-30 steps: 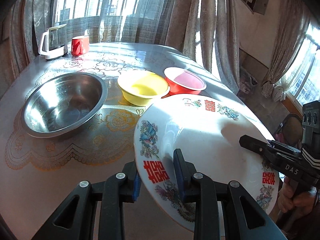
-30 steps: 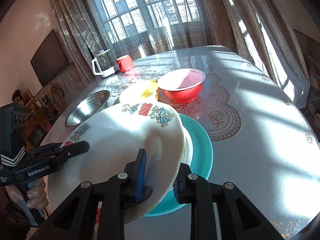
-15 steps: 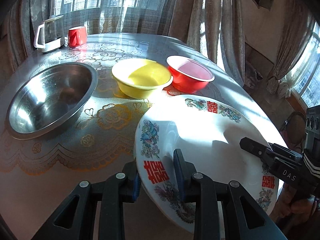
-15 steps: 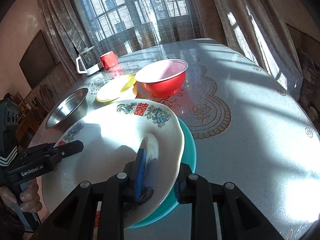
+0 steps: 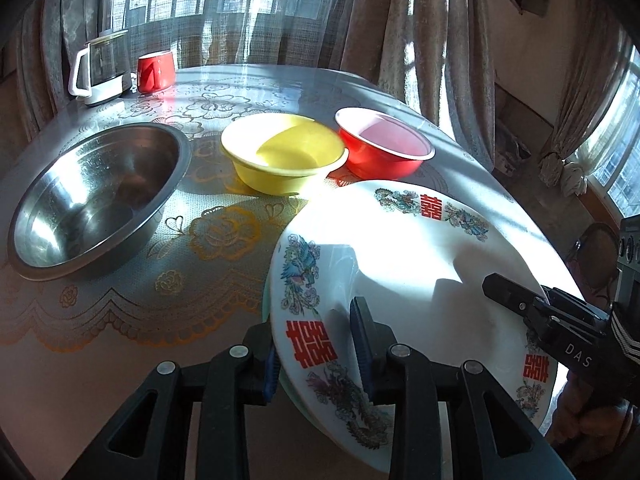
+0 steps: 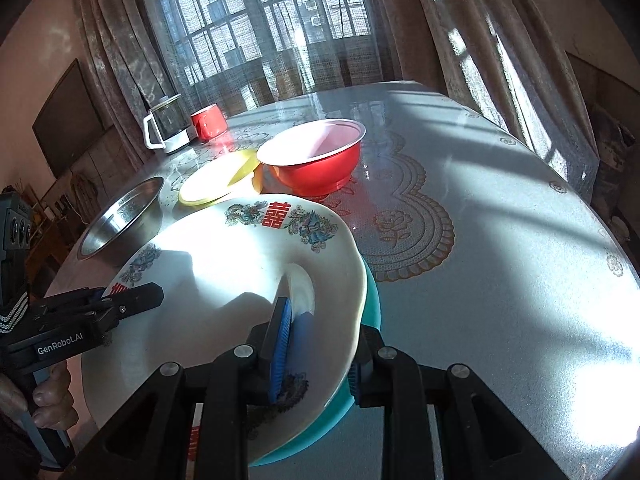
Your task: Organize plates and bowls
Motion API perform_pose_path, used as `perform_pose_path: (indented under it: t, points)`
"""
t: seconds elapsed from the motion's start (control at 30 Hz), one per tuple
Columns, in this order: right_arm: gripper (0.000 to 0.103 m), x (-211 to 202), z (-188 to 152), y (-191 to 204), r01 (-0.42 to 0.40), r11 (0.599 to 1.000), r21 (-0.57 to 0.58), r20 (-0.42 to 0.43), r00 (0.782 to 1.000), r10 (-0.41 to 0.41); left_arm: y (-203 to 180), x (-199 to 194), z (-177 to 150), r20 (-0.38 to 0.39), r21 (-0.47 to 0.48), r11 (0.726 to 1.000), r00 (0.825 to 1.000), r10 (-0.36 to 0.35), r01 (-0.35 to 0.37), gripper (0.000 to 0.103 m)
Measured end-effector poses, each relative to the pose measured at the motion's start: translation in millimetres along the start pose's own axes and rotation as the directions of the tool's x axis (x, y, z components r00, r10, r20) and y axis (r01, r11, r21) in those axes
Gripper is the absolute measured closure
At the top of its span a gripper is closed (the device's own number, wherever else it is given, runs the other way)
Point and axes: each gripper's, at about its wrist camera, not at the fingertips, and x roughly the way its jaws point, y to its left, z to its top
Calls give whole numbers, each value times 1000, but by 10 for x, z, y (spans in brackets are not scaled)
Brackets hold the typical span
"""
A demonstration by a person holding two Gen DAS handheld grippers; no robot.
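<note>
- I am holding the white patterned plate (image 5: pixel 400 264) by opposite rims: the left gripper (image 5: pixel 320 356) is clamping its edge at the lower centre of the left wrist view, and the right gripper (image 6: pixel 316 352) is clamping the opposite edge at the lower centre of its own view.
- Left jaws have just been opening slightly, with the rim between them and the pads, as far as I can tell, on it.
- The plate is lying just over the teal plate (image 6: pixel 372 300); I cannot tell whether they are touching.
- I am judging release as the next step.
- The steel bowl (image 5: pixel 96 196), yellow bowl (image 5: pixel 284 152) and red bowl (image 5: pixel 384 144) are sitting empty across the upper half of the table (image 6: pixel 500 240).
</note>
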Motion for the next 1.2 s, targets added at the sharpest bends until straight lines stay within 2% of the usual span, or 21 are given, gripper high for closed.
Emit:
perform_pose_path:
  t: [0.2,0.37,0.63,0.7,1.2]
  points:
    - [76,-4,5,-4,-8,1000,28,-23,1000,8,-20,-33,-10,6,10,1000,1000,18,-18,71]
    - [69,-80,-5,-6,-21,998,52,-20,1000,22,-10,-74,-20,15,9,1000,1000,25,-25,71]
    - [70,-294,-120,23,-22,999,36,2,1000,22,58,-230,-102,44,-31,999,999,13,-11,70]
    - [75,-309,-168,53,-8,1000,18,10,1000,8,30,-246,-124,48,-20,1000,999,18,-17,71]
    - [76,-272,-188,20,5,999,50,18,1000,-6,-48,-262,-146,44,8,999,998,49,-49,72]
